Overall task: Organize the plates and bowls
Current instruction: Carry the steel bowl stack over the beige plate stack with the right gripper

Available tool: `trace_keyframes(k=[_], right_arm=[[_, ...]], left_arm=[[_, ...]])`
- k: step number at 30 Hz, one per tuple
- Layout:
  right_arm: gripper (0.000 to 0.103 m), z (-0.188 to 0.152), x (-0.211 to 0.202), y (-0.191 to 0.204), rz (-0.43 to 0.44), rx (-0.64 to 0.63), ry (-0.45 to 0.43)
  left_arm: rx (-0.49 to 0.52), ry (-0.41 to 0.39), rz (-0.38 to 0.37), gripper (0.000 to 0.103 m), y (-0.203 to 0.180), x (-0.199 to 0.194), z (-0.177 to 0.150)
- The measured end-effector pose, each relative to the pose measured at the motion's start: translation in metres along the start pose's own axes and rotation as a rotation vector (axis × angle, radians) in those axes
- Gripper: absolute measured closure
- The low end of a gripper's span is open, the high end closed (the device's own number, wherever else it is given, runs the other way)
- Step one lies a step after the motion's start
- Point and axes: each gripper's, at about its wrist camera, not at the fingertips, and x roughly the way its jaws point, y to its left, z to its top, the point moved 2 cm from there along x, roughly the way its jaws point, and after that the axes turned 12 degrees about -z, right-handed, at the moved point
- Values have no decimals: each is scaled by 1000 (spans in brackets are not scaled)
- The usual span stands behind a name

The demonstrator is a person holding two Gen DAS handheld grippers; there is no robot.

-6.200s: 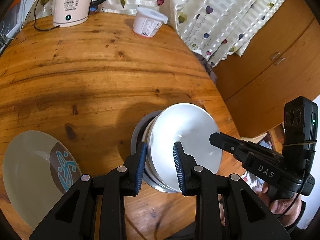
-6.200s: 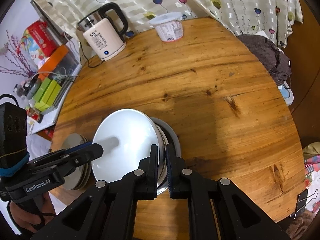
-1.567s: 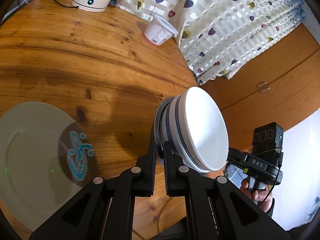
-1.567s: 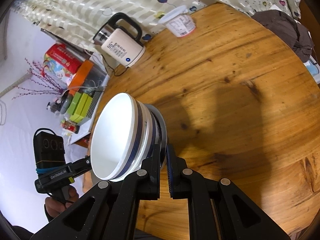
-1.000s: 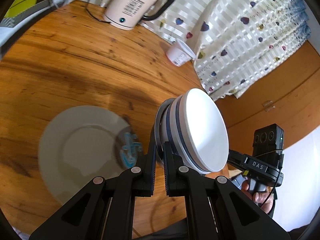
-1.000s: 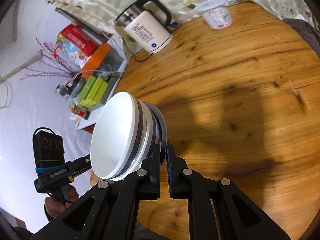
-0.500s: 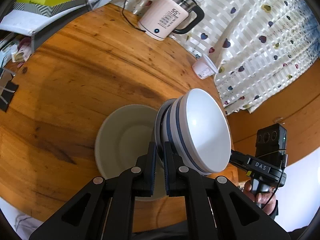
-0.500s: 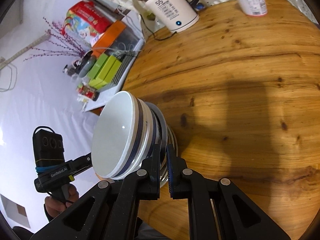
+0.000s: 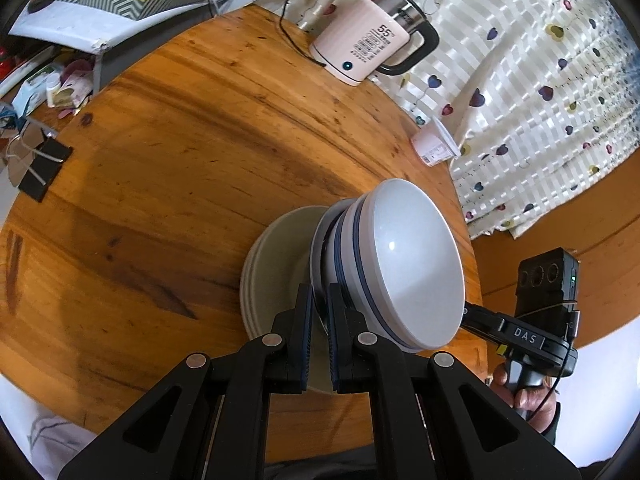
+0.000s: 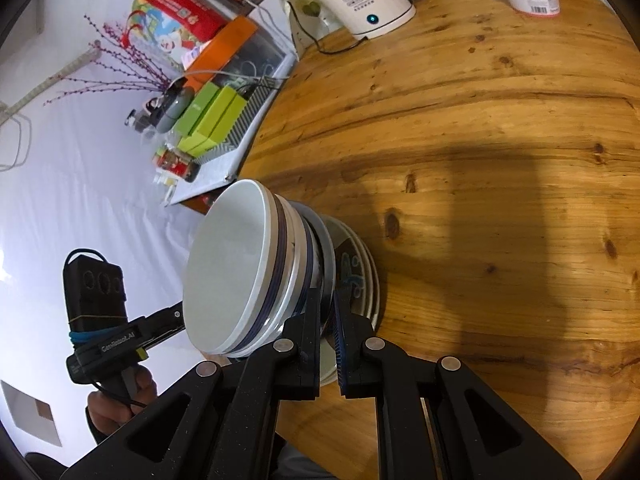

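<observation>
A stack of nested white bowls (image 9: 404, 264) with blue bands, a metal one lowest, hangs in the air between both grippers. My left gripper (image 9: 320, 328) is shut on the stack's rim on one side. My right gripper (image 10: 329, 322) is shut on the rim on the opposite side; the bowls also show in the right wrist view (image 10: 240, 272). The stack is right over a pile of cream plates (image 9: 276, 268) near the table's edge. The top plate's blue pattern (image 10: 352, 268) shows under the bowls.
The round wooden table (image 9: 168, 168) carries a pink kettle (image 9: 368, 52) with its cord and a yoghurt cup (image 9: 436, 148) at the far edge by the curtain. A side shelf with green boxes (image 10: 208, 120) stands beyond the table's left edge.
Both grippers have carried the bowl stack sideways across the table until it is over the plates. The grip has not changed.
</observation>
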Motion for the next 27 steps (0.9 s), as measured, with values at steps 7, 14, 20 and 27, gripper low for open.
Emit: trace_keyframes(k=[7,14,20,27], right_arm=[[95,1,5,6,-3,-17,5],[94,2,5,8,-22,-28,9],[93,0,2,10,-38,-55,-2],[70,-7,-8,6,-51,-58,-26]], left_arm=[[-15,-4,7,98,4,-2,-2],[-22,-6,13,97,4,-2,-2],[12,-15,41,97,-1,-1,-4],[58,-33,72,94,-8,-4,-7]])
